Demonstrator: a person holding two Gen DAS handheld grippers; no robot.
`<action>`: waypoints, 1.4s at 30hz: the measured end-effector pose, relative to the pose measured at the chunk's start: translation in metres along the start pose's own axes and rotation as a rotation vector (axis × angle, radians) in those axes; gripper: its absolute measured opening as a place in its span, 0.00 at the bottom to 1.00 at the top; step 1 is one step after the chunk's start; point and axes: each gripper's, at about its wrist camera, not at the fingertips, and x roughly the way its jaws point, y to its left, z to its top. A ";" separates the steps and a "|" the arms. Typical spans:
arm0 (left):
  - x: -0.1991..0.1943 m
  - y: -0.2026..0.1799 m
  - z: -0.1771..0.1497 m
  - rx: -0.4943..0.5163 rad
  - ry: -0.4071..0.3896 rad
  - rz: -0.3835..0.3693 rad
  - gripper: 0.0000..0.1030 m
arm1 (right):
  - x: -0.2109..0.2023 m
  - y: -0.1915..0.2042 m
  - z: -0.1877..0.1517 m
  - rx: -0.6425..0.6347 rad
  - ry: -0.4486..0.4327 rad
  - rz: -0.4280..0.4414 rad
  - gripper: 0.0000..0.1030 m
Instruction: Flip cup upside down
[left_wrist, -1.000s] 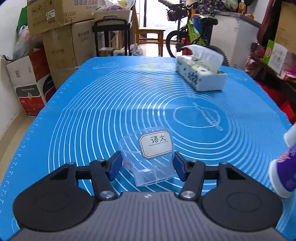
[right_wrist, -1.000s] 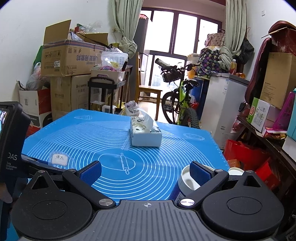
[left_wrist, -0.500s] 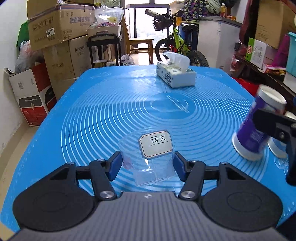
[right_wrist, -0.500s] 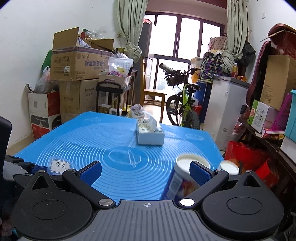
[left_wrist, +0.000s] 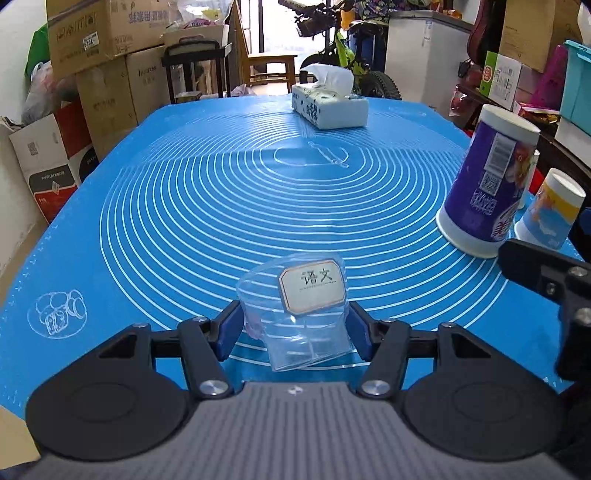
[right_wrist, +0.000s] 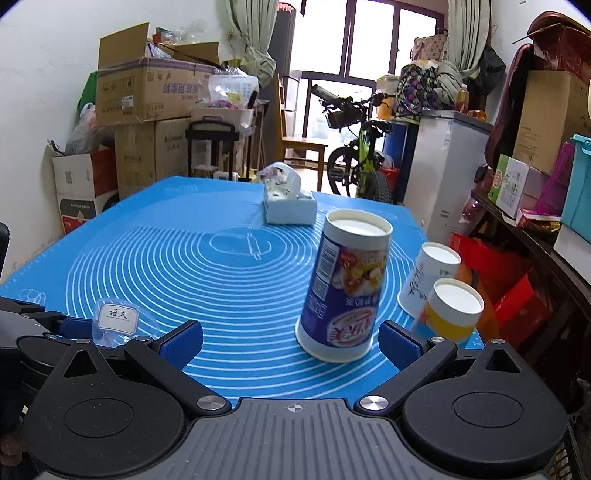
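A cluttered storeroom surrounds the work surface: stacked brown cardboard boxes (right_wrist: 147, 96) along the left wall, a tall window with pale curtains (right_wrist: 354, 40) at the back, a green-framed bicycle (right_wrist: 358, 162) beneath it, and a white chest freezer (right_wrist: 447, 155) to its right. The table is covered by a blue silicone baking mat (left_wrist: 229, 192) printed with white concentric rings. At its far end sits a white patterned tissue box (left_wrist: 328, 107).

On the right part of the mat stands the tall purple-and-white paper cup (right_wrist: 343, 291), mouth down and base up, leaning a little. Just beside it, nearer the mat's right edge, are a white paper cup (right_wrist: 430, 280) and a smaller yellow-and-white paper cup (right_wrist: 450, 314), both bottom up.

The right gripper (right_wrist: 290, 343) has its jaws spread wide, the purple cup just ahead between them with clear gaps on both sides.

The left gripper (left_wrist: 293, 328) is clenched on a small clear plastic cup (left_wrist: 303, 321) bearing a white label with Chinese characters, held at the mat's near edge.
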 end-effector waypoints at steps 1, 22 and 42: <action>-0.001 0.000 -0.002 -0.006 -0.006 -0.001 0.61 | 0.001 -0.001 -0.001 0.003 0.004 0.000 0.98; -0.021 0.007 -0.002 -0.031 -0.056 -0.017 0.90 | -0.004 -0.001 0.004 -0.047 0.005 -0.002 0.98; -0.067 0.092 -0.010 -0.187 -0.192 0.227 0.95 | -0.016 0.121 -0.008 -1.273 -0.176 -0.044 0.94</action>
